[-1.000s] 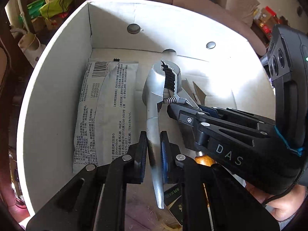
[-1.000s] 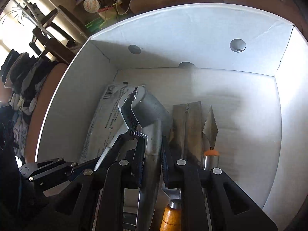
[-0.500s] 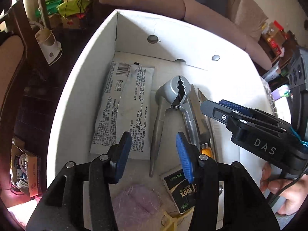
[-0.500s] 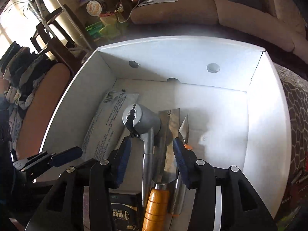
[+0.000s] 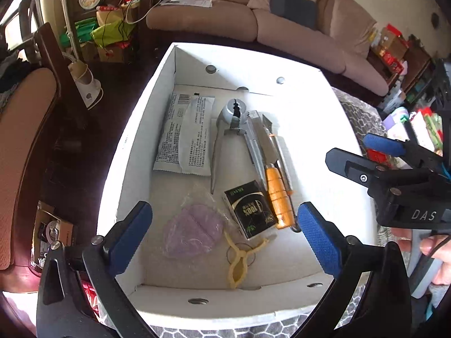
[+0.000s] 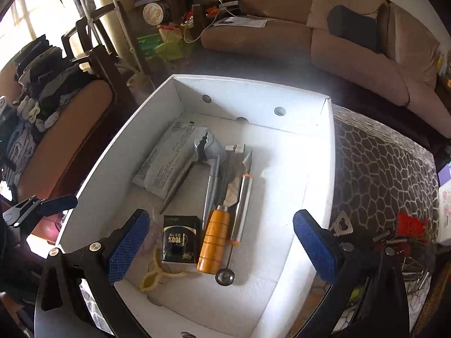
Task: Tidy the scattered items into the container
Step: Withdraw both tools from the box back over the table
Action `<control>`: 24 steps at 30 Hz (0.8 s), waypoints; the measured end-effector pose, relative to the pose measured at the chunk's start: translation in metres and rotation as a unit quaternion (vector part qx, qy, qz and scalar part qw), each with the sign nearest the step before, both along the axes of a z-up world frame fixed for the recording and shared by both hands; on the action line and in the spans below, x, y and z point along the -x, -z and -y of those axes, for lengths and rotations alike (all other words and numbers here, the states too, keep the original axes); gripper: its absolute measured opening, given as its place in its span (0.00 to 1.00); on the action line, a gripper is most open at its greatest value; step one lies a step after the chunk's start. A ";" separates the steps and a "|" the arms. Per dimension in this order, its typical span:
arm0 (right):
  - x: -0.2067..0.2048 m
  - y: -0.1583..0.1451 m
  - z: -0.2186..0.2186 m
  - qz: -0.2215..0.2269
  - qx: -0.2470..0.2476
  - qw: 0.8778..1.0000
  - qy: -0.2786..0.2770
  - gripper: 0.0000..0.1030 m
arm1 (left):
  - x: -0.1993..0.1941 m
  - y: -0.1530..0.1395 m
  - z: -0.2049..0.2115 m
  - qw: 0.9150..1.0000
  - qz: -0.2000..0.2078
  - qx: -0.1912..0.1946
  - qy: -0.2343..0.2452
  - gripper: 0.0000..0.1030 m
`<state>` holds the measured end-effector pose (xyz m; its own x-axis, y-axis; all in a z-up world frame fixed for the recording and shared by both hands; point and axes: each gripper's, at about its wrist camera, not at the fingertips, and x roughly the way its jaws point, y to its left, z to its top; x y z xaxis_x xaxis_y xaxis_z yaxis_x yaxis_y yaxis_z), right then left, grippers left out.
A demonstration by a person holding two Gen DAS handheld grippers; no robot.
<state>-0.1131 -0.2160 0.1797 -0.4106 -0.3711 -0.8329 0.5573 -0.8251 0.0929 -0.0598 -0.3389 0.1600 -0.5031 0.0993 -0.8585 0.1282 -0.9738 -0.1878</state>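
A tan sofa (image 6: 352, 48) lines the far wall (sunlit window (image 6: 25, 14) at left), cluttered shelves (image 5: 394, 53) beside.

A brown sofa (image 5: 296, 28) curves across twelve o'clock, a dark blue cushion (image 5: 293, 7) leaning on its backrest and papers (image 5: 186, 1) on its seat towards eleven. A round tin (image 6: 154, 13) stands at eleven among green bags (image 5: 93, 32). Folded clothes (image 6: 42, 64) pile on a chair at nine. A honeycomb-patterned cloth (image 6: 377, 169) spreads at three.

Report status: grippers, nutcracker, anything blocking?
Left gripper and right gripper: jaws just opened, nothing between them. Silver nutcracker lies in the white box, handles splayed. Bottle opener outside on the patterned cloth; nothing blocking.
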 end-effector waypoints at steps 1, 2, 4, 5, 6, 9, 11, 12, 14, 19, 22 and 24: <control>-0.006 -0.006 -0.004 -0.007 -0.001 1.000 0.000 1.00 | -0.007 -0.006 -0.004 1.000 -0.005 0.001 0.000 1.00; -0.013 -0.011 -0.008 -0.015 -0.004 1.000 -0.001 1.00 | -0.014 -0.012 -0.008 1.000 -0.010 0.002 0.001 1.00; -0.026 -0.022 -0.018 -0.028 -0.007 1.000 -0.001 1.00 | -0.029 -0.024 -0.016 1.000 -0.019 0.007 0.002 1.00; -0.034 -0.026 -0.023 -0.034 -0.008 0.999 -0.001 1.00 | -0.036 -0.031 -0.021 1.000 -0.026 0.012 0.002 1.00; -0.040 -0.031 -0.029 -0.039 -0.008 0.999 -0.001 1.00 | -0.042 -0.036 -0.025 0.999 -0.032 0.016 0.002 1.00; -0.059 -0.041 -0.047 -0.048 -0.005 0.999 0.004 1.00 | -0.061 -0.052 -0.041 0.999 -0.048 0.022 -0.001 1.00; -0.069 -0.046 -0.061 -0.051 -0.002 0.999 0.009 1.00 | -0.071 -0.060 -0.054 0.998 -0.054 0.026 0.001 1.00; -0.074 -0.048 -0.068 -0.052 -0.003 0.999 0.011 1.00 | -0.076 -0.064 -0.062 0.998 -0.055 0.029 0.003 1.00; -0.082 -0.050 -0.083 -0.055 -0.006 0.998 0.014 1.00 | -0.084 -0.071 -0.077 0.998 -0.059 0.035 0.004 1.00; -0.099 -0.056 -0.128 -0.062 -0.006 0.997 0.035 1.00 | -0.100 -0.087 -0.113 0.996 -0.076 0.044 0.007 1.00; -0.107 -0.059 -0.160 -0.066 -0.006 0.996 0.051 1.00 | -0.105 -0.094 -0.138 0.995 -0.089 0.052 0.009 1.00; -0.112 -0.060 -0.184 -0.068 -0.003 0.996 0.064 1.00 | -0.107 -0.096 -0.156 0.994 -0.097 0.051 0.009 1.00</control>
<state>-0.0009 -0.0323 0.2393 -0.5634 -0.3038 -0.7683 0.4551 -0.8903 0.0183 0.0472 -0.1833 0.2565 -0.6590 0.0266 -0.7516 0.0815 -0.9910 -0.1066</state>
